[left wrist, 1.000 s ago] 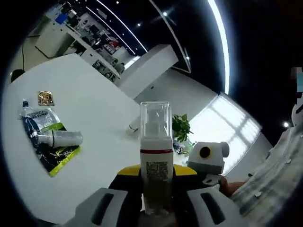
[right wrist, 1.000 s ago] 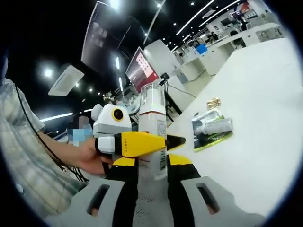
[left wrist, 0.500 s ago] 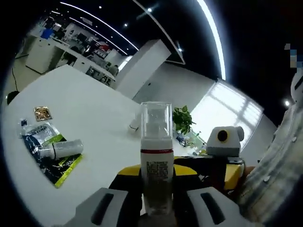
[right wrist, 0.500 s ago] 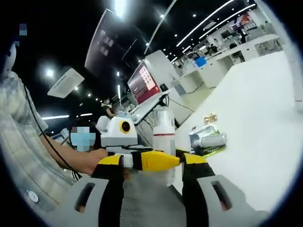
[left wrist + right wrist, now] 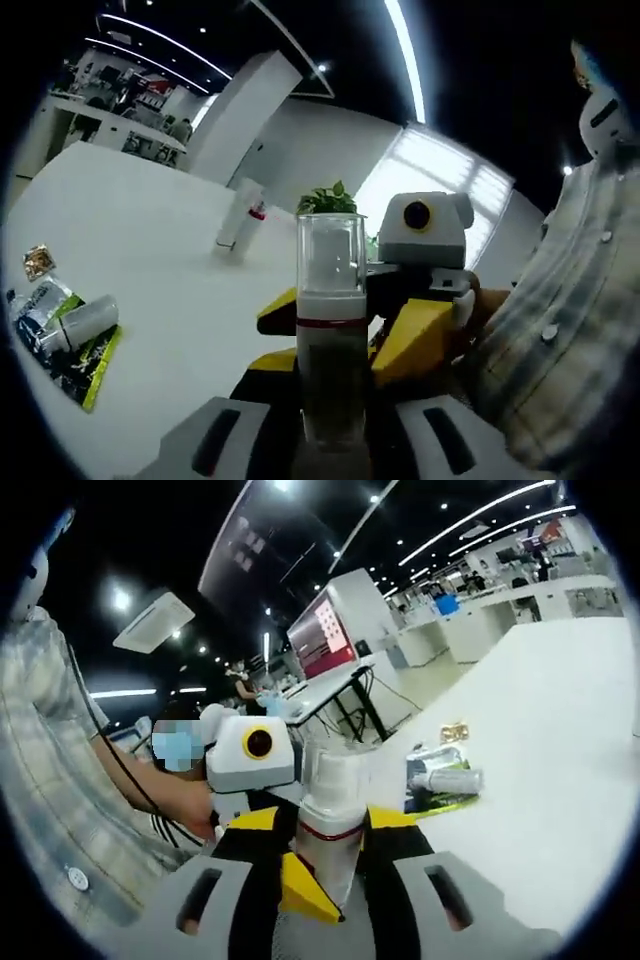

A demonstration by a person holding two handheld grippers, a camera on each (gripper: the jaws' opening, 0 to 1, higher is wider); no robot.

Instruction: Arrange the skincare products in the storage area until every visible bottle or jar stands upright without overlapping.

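A foam pump bottle (image 5: 331, 330) with a clear cap, white collar and red band stands upright in my left gripper (image 5: 330, 425), which is shut on its lower body. The same bottle (image 5: 330, 825) rises between the jaws of my right gripper (image 5: 325, 855); these stand open on either side of it with small gaps. In the left gripper view the right gripper (image 5: 352, 325) comes in from the right with its yellow jaws flanking the bottle. A pale tube (image 5: 78, 325) lies on a green and black packet (image 5: 70, 360). A white bottle with a red band (image 5: 240, 217) lies farther off.
The white table (image 5: 160, 270) spreads to the left and behind. A small gold sachet (image 5: 38, 262) lies near the packet, and a potted plant (image 5: 327, 200) stands at the far edge. A person's checked sleeve (image 5: 560, 330) and hand (image 5: 185, 800) are close to the grippers.
Both views have swung. The right gripper's jaws, wide apart and off the bottle half a second ago, now stand closer in around it. The left gripper keeps its hold.
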